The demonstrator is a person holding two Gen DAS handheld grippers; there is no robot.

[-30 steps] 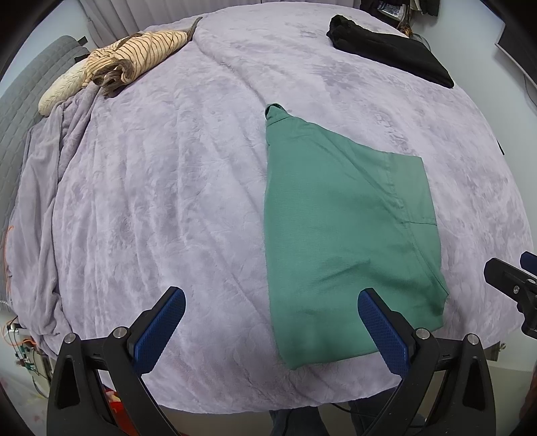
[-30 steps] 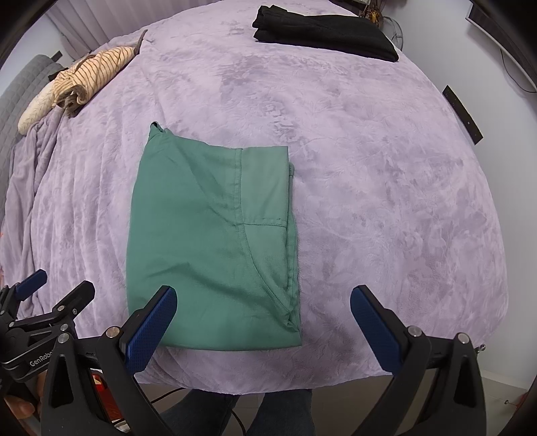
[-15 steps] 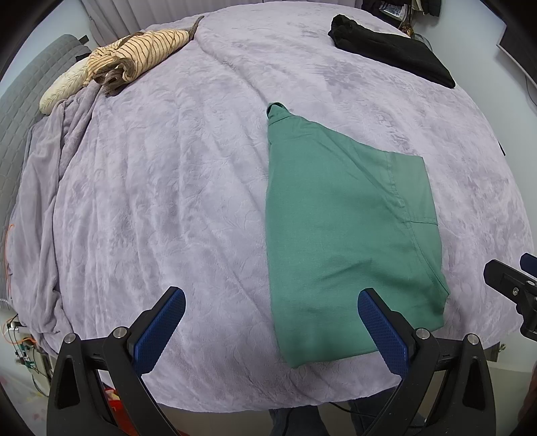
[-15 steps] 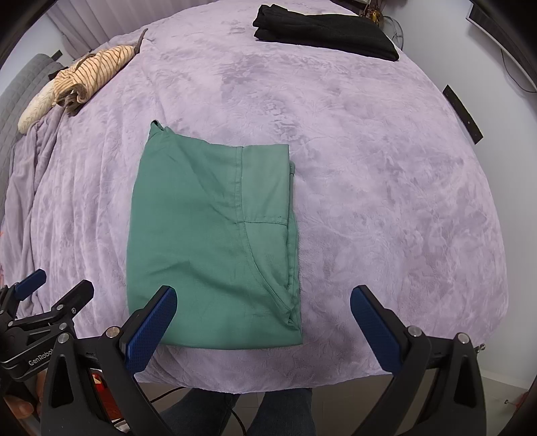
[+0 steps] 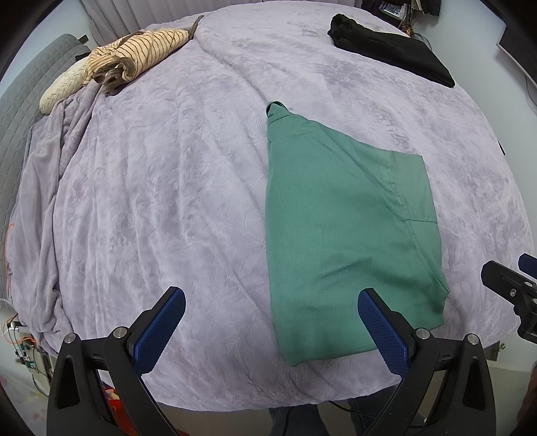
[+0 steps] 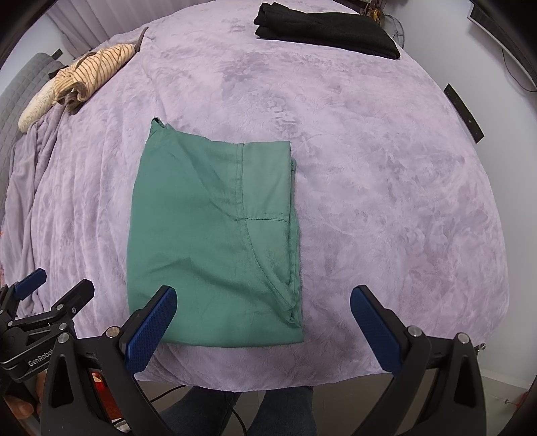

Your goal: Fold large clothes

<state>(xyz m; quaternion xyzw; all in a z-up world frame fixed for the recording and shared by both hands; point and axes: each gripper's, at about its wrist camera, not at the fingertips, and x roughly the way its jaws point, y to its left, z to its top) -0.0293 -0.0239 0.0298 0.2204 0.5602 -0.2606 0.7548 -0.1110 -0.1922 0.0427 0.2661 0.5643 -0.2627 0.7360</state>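
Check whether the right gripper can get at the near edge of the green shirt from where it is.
Probably yes. The right gripper hangs open just short of the green shirt, whose near edge lies flat on the purple blanket with nothing between it and the jaws.

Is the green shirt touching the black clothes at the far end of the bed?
Apart. The right wrist view shows a wide stretch of bare purple blanket between the green shirt and the black clothes.

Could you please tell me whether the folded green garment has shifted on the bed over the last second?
No. The green garment lies at the same spot on the purple blanket, equally far from the black clothes, in both views.
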